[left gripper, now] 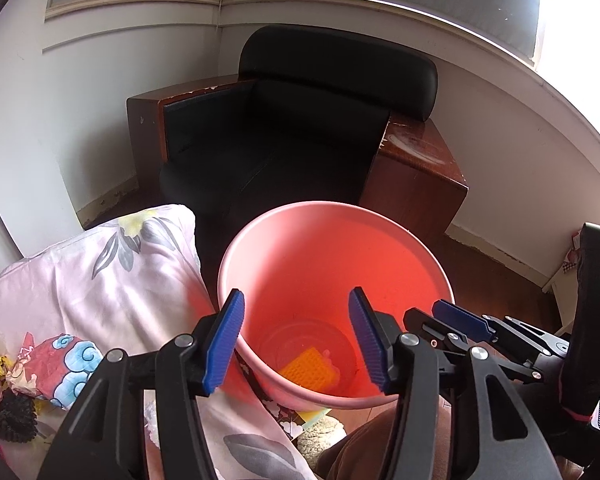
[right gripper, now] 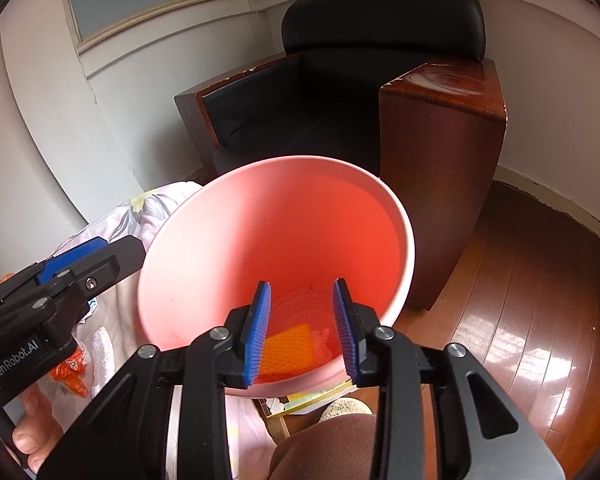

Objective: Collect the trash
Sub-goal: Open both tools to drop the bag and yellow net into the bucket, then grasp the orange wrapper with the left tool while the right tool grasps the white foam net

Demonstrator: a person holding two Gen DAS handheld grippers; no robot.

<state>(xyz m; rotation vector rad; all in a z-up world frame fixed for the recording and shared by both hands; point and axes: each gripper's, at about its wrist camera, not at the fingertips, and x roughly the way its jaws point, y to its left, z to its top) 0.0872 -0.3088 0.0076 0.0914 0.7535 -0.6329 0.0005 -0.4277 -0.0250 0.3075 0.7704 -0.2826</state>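
A pink bucket [left gripper: 320, 264] [right gripper: 280, 232] stands beside the bed, below both grippers. At its bottom lies an orange mesh piece [left gripper: 310, 370] [right gripper: 286, 350] with a pale scrap [right gripper: 322, 340] beside it. My left gripper [left gripper: 296, 291] hovers over the near rim, open wide, with nothing between its blue pads. My right gripper [right gripper: 302, 282] is over the bucket too, jaws apart and holding nothing. Each gripper appears at the edge of the other's view: the right one [left gripper: 460, 320] and the left one [right gripper: 80, 256]. Colourful wrappers [left gripper: 40, 364] and orange wrappers [right gripper: 70, 372] lie on the bed.
A floral pink sheet and pillow [left gripper: 112, 264] cover the bed at left. A black armchair [left gripper: 300, 128] with wooden sides stands behind the bucket. Glossy wooden floor [right gripper: 520, 320] spreads to the right. A fuzzy slipper [left gripper: 324, 436] and a brown-trousered knee [right gripper: 328, 448] are near the bucket's base.
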